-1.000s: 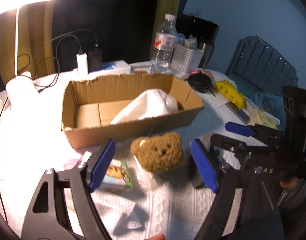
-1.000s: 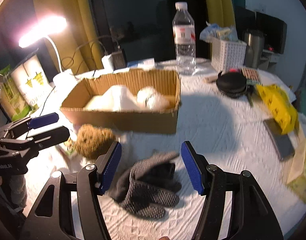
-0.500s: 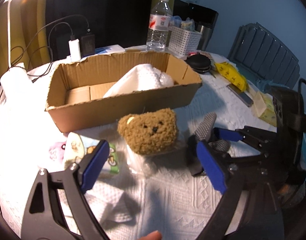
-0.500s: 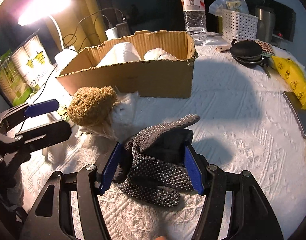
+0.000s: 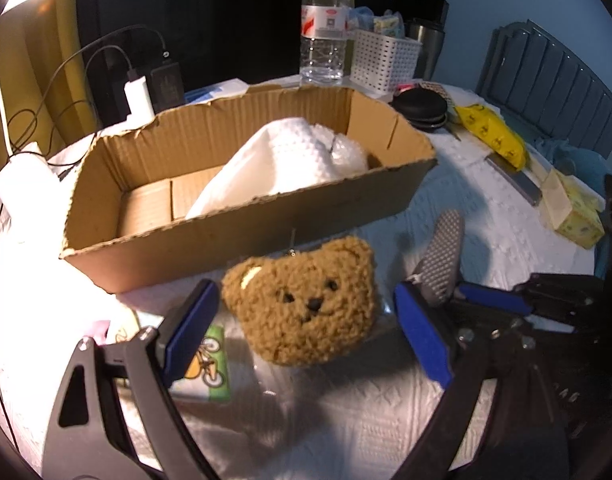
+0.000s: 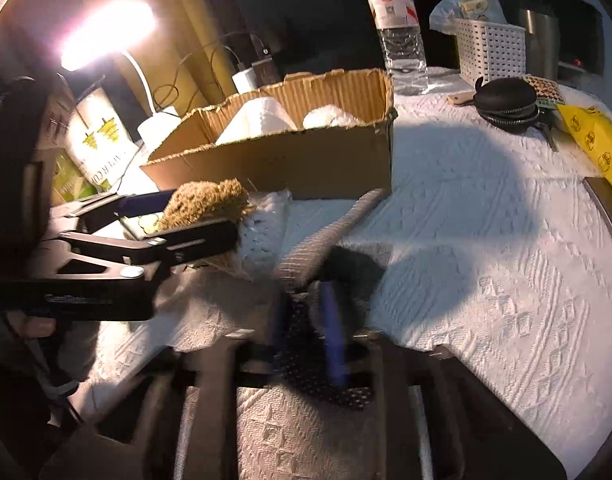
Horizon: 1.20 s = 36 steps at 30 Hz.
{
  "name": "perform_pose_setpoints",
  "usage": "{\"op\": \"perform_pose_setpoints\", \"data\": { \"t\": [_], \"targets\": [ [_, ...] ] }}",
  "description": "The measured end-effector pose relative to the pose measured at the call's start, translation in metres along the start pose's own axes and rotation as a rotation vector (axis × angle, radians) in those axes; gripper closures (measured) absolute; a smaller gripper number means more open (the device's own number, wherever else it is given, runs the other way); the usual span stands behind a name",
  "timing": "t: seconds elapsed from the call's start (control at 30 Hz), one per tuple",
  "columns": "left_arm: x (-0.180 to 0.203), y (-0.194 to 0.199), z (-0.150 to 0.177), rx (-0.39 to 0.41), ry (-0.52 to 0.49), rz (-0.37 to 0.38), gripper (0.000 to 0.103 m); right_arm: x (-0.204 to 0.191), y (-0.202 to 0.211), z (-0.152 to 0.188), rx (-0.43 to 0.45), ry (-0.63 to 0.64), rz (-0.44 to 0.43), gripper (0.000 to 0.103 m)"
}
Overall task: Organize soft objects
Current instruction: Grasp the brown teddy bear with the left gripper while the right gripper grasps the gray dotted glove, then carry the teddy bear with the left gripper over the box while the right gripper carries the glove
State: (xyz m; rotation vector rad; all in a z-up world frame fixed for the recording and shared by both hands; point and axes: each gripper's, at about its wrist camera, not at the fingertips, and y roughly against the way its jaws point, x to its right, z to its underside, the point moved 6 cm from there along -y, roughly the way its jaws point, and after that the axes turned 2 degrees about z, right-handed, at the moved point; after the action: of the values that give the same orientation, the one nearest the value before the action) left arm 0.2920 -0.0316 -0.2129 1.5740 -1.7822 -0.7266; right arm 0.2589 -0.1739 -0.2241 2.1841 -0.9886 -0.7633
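Observation:
A brown fuzzy bear-face plush (image 5: 302, 300) lies on the white cloth in front of the cardboard box (image 5: 242, 236). My left gripper (image 5: 306, 336) is open with its blue pads either side of the plush, not squeezing it. It also shows in the right wrist view (image 6: 202, 204). My right gripper (image 6: 306, 332) is shut on the grey dotted gloves (image 6: 317, 248), whose finger sticks up in the left wrist view (image 5: 441, 256). White soft items (image 5: 290, 160) lie in the box.
A tissue pack (image 5: 206, 364) lies left of the plush. Behind the box stand a water bottle (image 5: 321, 28), a white basket (image 5: 385, 60), chargers (image 5: 154, 88) and a black round case (image 5: 421, 108). Yellow packets (image 5: 493, 136) lie at the right.
My right gripper has closed on the gloves and lifted them slightly. My left gripper has moved forward so its pads flank the bear plush.

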Motion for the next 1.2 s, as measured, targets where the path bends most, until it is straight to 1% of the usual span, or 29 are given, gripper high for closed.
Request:
{"op": "perform_pose_setpoints", "data": {
  "t": [0.03,0.07,0.1,0.13,0.2,0.4,0.6,0.87,1.2],
  "targets": [
    [0.000,0.000,0.000,0.007,-0.002,-0.001,0.015,0.002,0.002,-0.001,0.006,0.000,0.006,0.090],
    [0.001,0.000,-0.001,0.010,-0.005,0.005,0.028,0.005,0.004,-0.002,0.012,-0.002,0.015,0.092],
    [0.001,-0.001,-0.001,0.002,-0.004,0.011,0.035,0.009,0.007,-0.004,0.019,-0.008,0.022,0.093],
    [0.001,-0.002,0.000,-0.004,0.000,0.020,0.035,0.012,0.009,-0.005,0.025,-0.014,0.024,0.093],
    [0.003,-0.001,-0.001,-0.004,-0.005,0.030,0.040,0.017,0.014,-0.008,0.038,-0.022,0.033,0.093],
    [0.010,0.011,-0.004,0.023,-0.006,0.068,0.041,0.024,0.032,-0.019,0.085,-0.031,0.056,0.093],
    [0.007,0.035,-0.013,0.077,0.002,0.093,0.041,0.021,0.047,-0.032,0.121,-0.026,0.071,0.093],
    [-0.008,0.061,-0.029,0.142,0.006,0.092,0.041,0.004,0.060,-0.053,0.166,0.006,0.074,0.093],
    [-0.037,0.073,-0.042,0.191,0.033,0.077,0.040,-0.016,0.060,-0.085,0.193,0.050,0.079,0.093]
  ]
}}
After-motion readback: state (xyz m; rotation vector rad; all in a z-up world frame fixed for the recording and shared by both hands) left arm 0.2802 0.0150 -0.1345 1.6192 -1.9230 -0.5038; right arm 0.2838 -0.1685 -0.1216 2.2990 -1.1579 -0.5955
